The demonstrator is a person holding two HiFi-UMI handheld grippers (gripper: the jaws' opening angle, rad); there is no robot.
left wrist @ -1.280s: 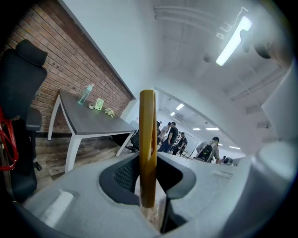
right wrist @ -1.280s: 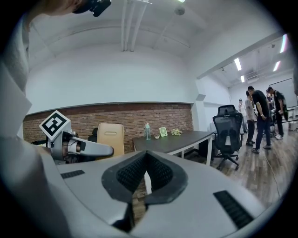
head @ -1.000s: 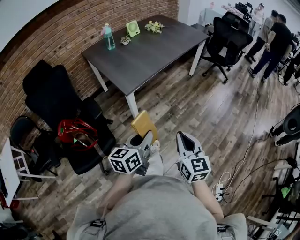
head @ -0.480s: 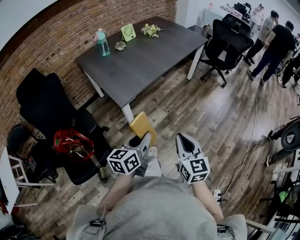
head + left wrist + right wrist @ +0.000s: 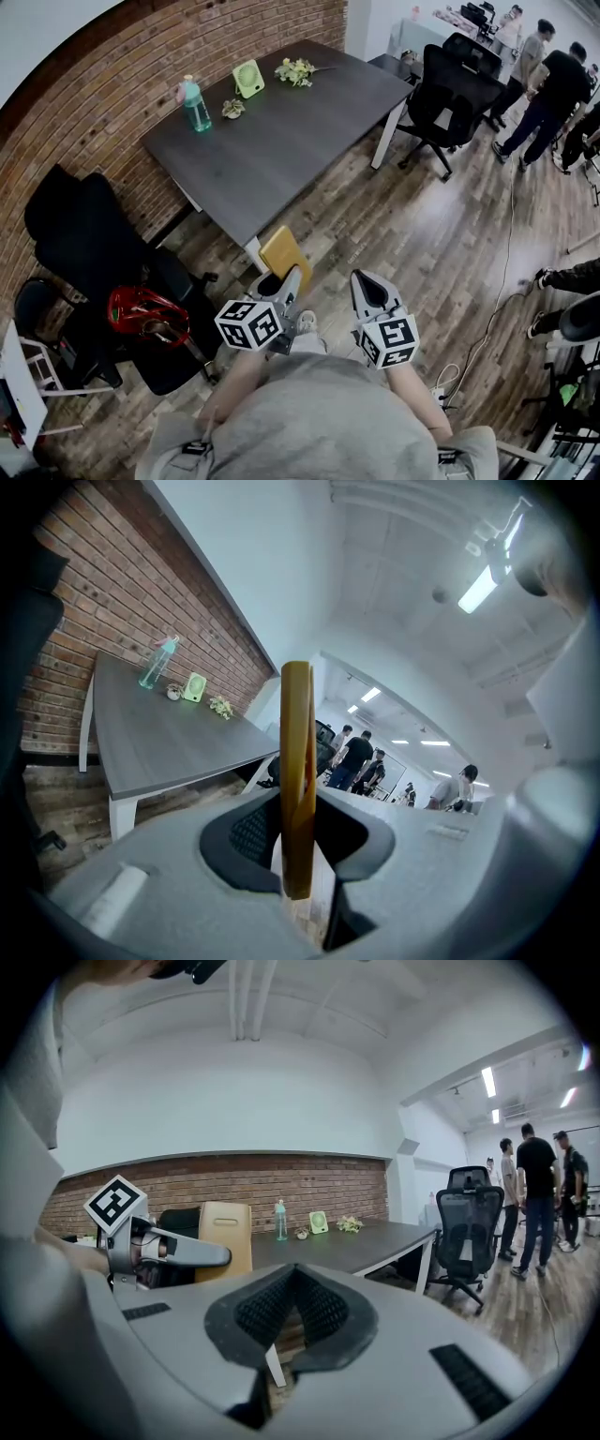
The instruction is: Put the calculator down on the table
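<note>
A flat yellow calculator (image 5: 286, 255) stands upright between the jaws of my left gripper (image 5: 281, 281), which is shut on its lower end. In the left gripper view the calculator (image 5: 298, 789) shows edge-on, clamped between the pads. The right gripper view shows the calculator's broad face (image 5: 225, 1232) off to its left. My right gripper (image 5: 370, 286) hangs beside the left one at the same height, shut with nothing in it; its pads meet in the right gripper view (image 5: 293, 1312). The dark grey table (image 5: 281, 122) lies ahead over the wooden floor, its near corner just beyond the calculator.
On the table's far end stand a teal bottle (image 5: 195, 103), a green fan (image 5: 248, 78), a small plant (image 5: 232, 109) and flowers (image 5: 295, 70). Black chairs (image 5: 94, 253) with a red helmet (image 5: 145, 309) are at left. An office chair (image 5: 450, 94) and people (image 5: 553, 84) are at right.
The table has drawn nearer and slid lower and left in the head view as I walk toward it. Both grippers keep their pose, the calculator still held.
</note>
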